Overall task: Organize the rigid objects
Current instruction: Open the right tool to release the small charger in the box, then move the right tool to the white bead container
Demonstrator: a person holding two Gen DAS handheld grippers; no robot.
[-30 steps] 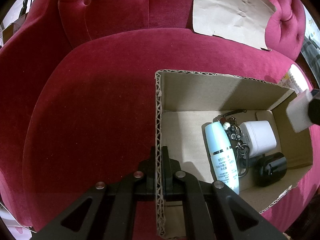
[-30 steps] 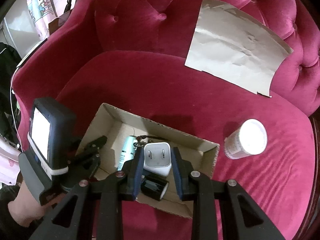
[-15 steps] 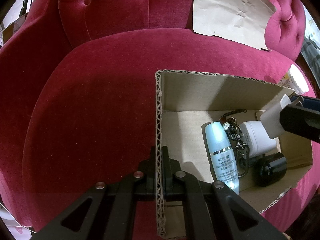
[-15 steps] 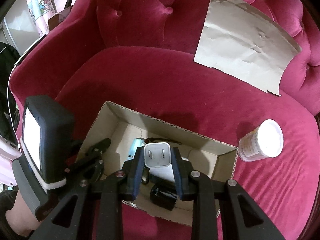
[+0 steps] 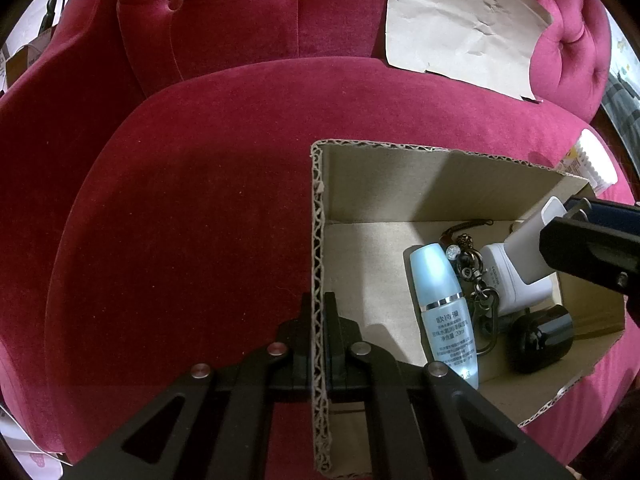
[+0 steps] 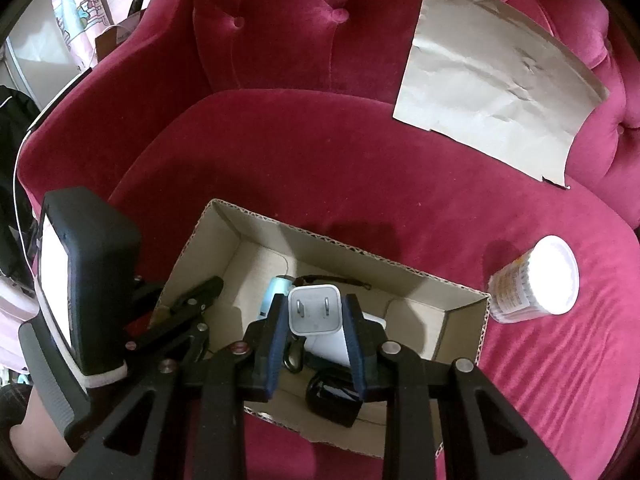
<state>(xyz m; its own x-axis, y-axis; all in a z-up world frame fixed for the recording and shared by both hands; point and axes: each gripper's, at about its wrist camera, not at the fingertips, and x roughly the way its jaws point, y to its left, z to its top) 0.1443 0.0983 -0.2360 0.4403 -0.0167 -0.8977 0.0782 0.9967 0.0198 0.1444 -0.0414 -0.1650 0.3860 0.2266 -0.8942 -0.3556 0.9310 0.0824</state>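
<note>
Crimson velvet seat [image 5: 192, 208], corrugated cardboard box [image 5: 318, 264]

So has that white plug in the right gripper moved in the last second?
Yes. In the left wrist view the white charger plug came down from beside the cardboard box's right wall to inside it, above the white jar.

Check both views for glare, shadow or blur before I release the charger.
Left wrist view: sharp, dim, fisheye-bent; the box wall shades its floor. Right wrist view: the cup lid and a screen blow out white; the charger is clear.
</note>
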